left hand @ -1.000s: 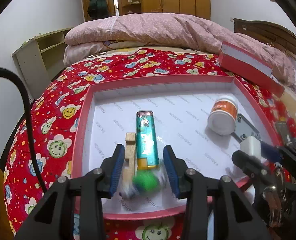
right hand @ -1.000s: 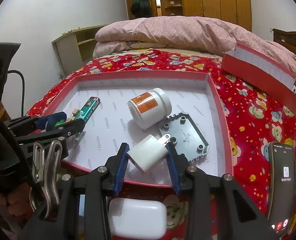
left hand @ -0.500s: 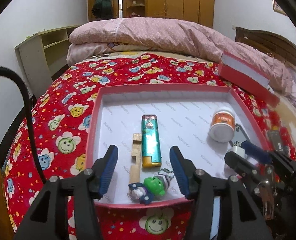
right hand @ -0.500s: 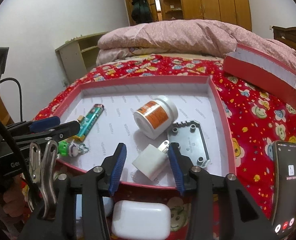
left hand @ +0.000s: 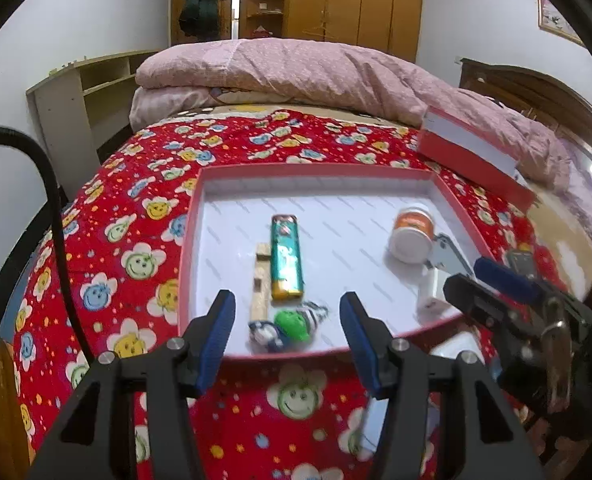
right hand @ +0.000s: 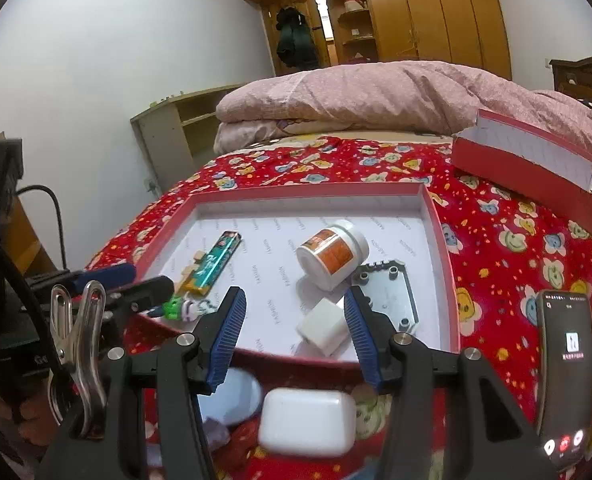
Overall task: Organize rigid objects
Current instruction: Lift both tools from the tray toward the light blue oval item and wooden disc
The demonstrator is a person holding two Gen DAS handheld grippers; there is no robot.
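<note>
1. Red-walled tray (left hand: 451,200) with a white printed liner lay on the flower-patterned bedspread (left hand: 144,208) and held every sorted item.
2. Left gripper (left hand: 287,326) hovered over the tray's near edge with its jaws apart and nothing pressed between the blue pads (left hand: 215,336); the green toy figure (left hand: 292,325) lay in the tray below the gap, untouched.
3. Teal lighter (left hand: 286,257) lay lengthwise near the tray's middle, touching a wooden block (left hand: 259,288) on its left side.
4. Right gripper (right hand: 296,340) was opening — the white charger plug (right hand: 323,328) sat in the tray between the jaws, just beside the right pad, not clamped.
5. White jar with an orange label (right hand: 329,254) lay on its side, just beside a grey metal plate (right hand: 391,294) at the tray's right wall.
6. Outside the tray: a white earbud case (right hand: 307,422) near the front edge, a phone (right hand: 567,368) on the right, and the red box lid (right hand: 531,160) well apart — against the pink quilt (right hand: 375,92).
</note>
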